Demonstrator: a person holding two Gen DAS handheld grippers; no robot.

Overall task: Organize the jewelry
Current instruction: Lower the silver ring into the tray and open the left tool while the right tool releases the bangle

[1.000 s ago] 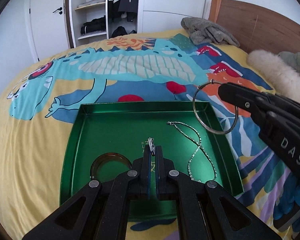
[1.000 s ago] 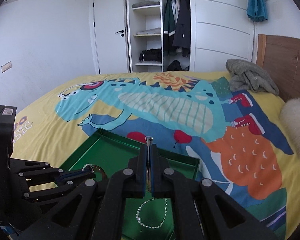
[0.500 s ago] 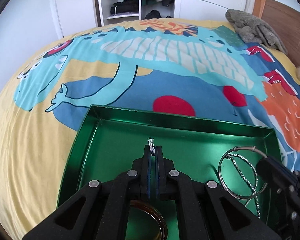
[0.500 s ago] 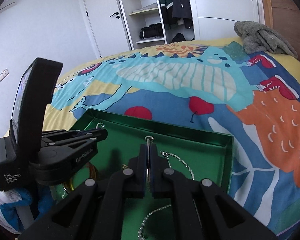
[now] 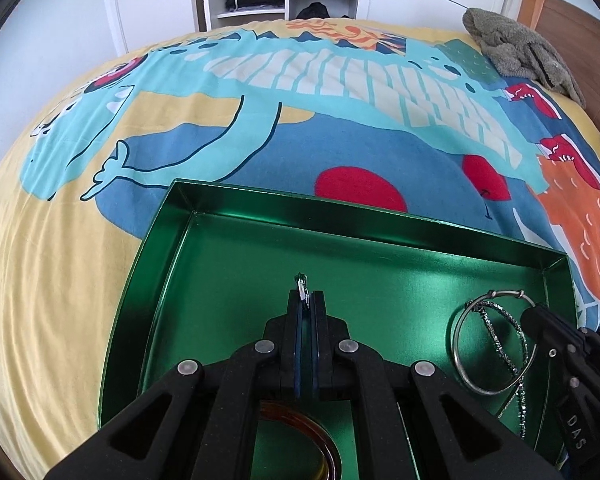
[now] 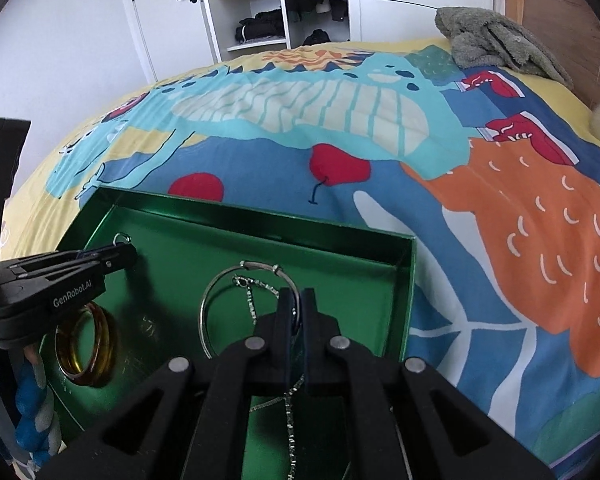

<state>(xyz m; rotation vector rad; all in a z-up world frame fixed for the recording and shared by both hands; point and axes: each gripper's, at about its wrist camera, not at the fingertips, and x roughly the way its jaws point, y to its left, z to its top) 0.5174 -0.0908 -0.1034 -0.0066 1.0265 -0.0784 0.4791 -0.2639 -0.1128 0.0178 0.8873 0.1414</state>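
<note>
The left gripper [image 5: 307,300] is pinching a small silver ring [image 5: 301,283]; the right gripper [image 6: 296,300] is clamping a large silver wire hoop [image 6: 220,296] above the shiny green metal tray [image 5: 340,216].

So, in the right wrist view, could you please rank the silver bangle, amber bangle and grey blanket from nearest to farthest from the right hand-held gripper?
1. Silver bangle: held in the right hand-held gripper.
2. Amber bangle: left, in the green tray.
3. Grey blanket: far right.

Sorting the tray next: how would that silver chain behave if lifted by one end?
The silver chain lies in loose curves on the green tray, so it is probably floppy and would dangle. Its thin links look light. It passes under the silver bangle, so it might snag.
</note>
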